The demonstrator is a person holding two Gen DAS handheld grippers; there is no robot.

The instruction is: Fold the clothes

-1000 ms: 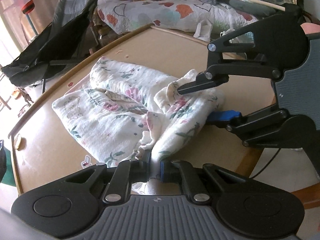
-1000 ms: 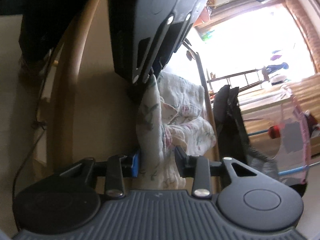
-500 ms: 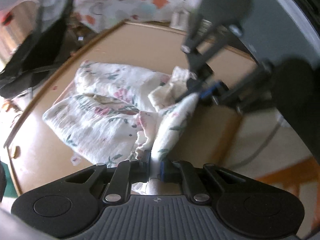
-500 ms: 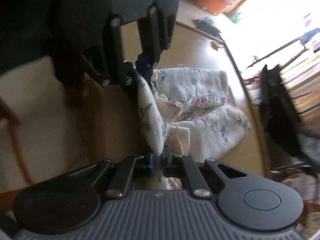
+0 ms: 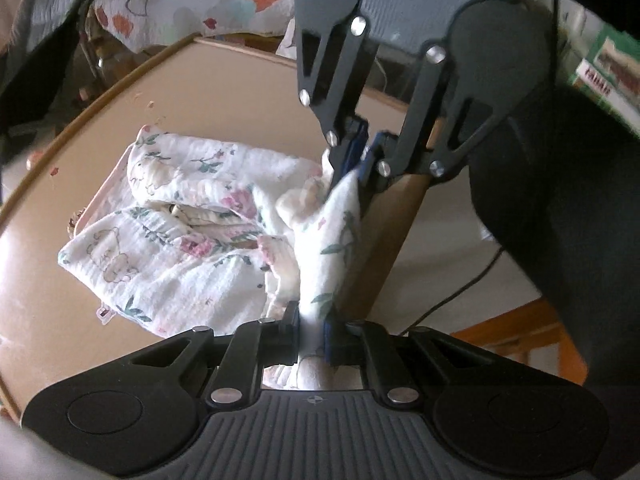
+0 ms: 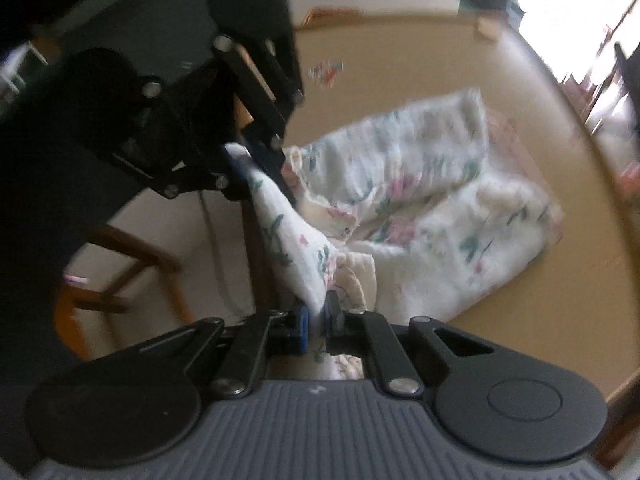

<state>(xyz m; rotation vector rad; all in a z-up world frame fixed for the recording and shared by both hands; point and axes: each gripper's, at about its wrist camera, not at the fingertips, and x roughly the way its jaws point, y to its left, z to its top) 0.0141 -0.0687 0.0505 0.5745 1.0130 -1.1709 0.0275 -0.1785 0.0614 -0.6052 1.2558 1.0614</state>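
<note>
A second ago our right gripper (image 6: pixel 314 326) had its jaws spread around the hem of the floral garment (image 5: pixel 192 236); now they have just been closing and pinch that hem, with cloth plainly between them. Our left gripper (image 5: pixel 312 326) pinches the same edge, its jaws pressed on the fabric and easing very slightly apart. The stretch between the 2 grips is now raised and taut near the edge of the tabletop (image 5: pixel 248 92), while the rest lies crumpled on it. We judge both corners secured, so the fold can begin.
</note>
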